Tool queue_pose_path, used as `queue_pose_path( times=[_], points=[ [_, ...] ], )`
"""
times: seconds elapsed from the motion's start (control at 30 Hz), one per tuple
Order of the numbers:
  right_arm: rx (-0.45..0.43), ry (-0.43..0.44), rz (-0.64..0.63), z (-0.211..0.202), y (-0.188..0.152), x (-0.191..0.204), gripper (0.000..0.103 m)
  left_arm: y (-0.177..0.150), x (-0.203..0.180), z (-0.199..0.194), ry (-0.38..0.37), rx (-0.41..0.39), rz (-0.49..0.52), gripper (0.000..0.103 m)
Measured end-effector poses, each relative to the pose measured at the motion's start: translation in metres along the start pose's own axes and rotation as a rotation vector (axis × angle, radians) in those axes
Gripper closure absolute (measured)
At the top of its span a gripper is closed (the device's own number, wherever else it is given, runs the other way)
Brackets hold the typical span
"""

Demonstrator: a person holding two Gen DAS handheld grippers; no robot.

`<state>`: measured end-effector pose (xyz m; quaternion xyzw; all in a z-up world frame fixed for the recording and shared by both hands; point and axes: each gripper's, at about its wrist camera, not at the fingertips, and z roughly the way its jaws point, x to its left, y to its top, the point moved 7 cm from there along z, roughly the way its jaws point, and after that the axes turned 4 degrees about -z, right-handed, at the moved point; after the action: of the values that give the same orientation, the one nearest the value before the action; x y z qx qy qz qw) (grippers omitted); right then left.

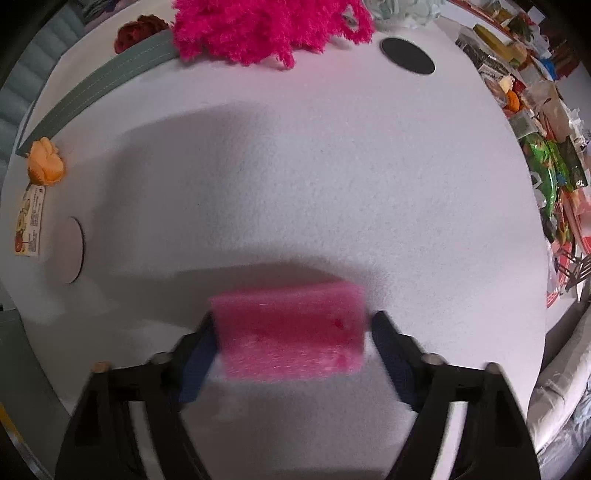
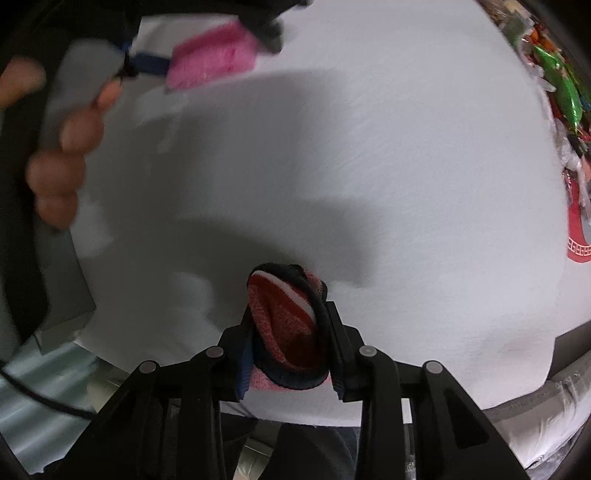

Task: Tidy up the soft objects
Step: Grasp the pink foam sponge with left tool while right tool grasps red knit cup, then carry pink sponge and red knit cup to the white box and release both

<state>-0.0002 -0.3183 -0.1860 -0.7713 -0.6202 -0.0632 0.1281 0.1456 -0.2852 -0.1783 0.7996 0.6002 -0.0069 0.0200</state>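
Both tongs point downward, pinching pink sponge (image 1: pixel 291 332) and sock (image 2: pixel 290 328).

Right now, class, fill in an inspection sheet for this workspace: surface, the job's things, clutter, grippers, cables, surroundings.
Surface: white felt-like table cover, shadowed.
Job's things: pink sponge; red knitted sock roll; fluffy magenta item; orange plush; dark red knit.
Clutter: black disc, pale disc, printed tag.
Grippers: left gripper shut on the sponge; right gripper shut on the sock roll.
Cables: one black cable at the table edge.
Surroundings: packaged goods piled beside the table.
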Motion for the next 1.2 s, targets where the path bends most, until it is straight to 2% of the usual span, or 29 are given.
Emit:
queue_pose_path(
  times=[0.1, 0.27, 0.53, 0.83, 1.13, 1.2],
  points=[
    [-0.032, 0.0, 0.03, -0.014, -0.002, -0.008, 0.067, -0.006, -0.002, -0.008, -0.039, 0.002, 0.022, 0.032],
    [-0.065, -0.014, 0.053, -0.032, 0.003, -0.016, 0.067, -0.021, 0.005, -0.04, -0.058, -0.049, 0.062, 0.032],
    [-0.111, -0.027, -0.001, -0.06, 0.003, 0.005, 0.067, -0.054, 0.06, -0.103, -0.104, -0.128, 0.005, 0.032],
    [-0.151, -0.033, -0.157, -0.078, 0.027, 0.079, 0.067, -0.091, 0.152, -0.164, -0.088, -0.258, -0.137, 0.032],
    [-0.168, -0.021, -0.365, -0.081, 0.037, 0.207, 0.067, -0.127, 0.238, -0.189, -0.061, -0.328, -0.303, 0.032],
    [-0.174, -0.006, -0.438, -0.085, 0.031, 0.222, 0.067, -0.137, 0.254, -0.193, -0.054, -0.337, -0.335, 0.032]
  ],
)
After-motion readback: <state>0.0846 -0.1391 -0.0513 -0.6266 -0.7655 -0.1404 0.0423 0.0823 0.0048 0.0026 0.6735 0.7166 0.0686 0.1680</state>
